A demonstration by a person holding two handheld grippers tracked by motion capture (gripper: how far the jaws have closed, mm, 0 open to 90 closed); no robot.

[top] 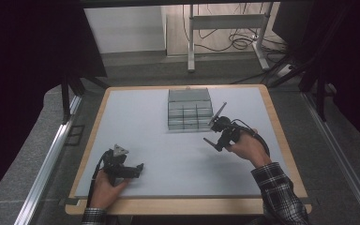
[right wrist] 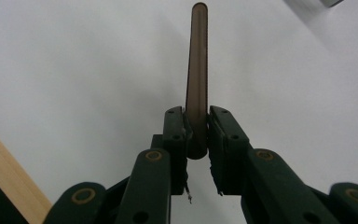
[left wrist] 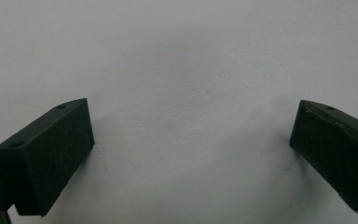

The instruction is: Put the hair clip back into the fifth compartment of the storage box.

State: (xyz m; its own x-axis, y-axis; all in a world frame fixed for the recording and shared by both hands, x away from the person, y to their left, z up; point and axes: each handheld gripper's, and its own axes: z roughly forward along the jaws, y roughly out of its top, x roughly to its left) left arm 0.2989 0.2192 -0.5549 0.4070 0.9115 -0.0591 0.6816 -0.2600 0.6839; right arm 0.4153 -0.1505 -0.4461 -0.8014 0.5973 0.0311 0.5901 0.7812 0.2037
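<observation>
plaid sleeve (top: 281, 194), black fingers (right wrist: 223, 140) w/ brass rivets

The left hand (top: 104, 184) comes in from the bottom edge and holds the left gripper (top: 138, 168) low over the white surface, its jaws pointing toward the right hand and standing wide apart with nothing between the fingers (left wrist: 46, 154). The right hand (top: 248, 147), in a plaid sleeve (top: 279, 192), holds the right gripper (top: 211, 142) raised, jaws pointing to the person's left. Its fingers (right wrist: 176, 135) are pressed together on a thin dark rod (right wrist: 197, 70), which sticks straight out past the fingertips.
</observation>
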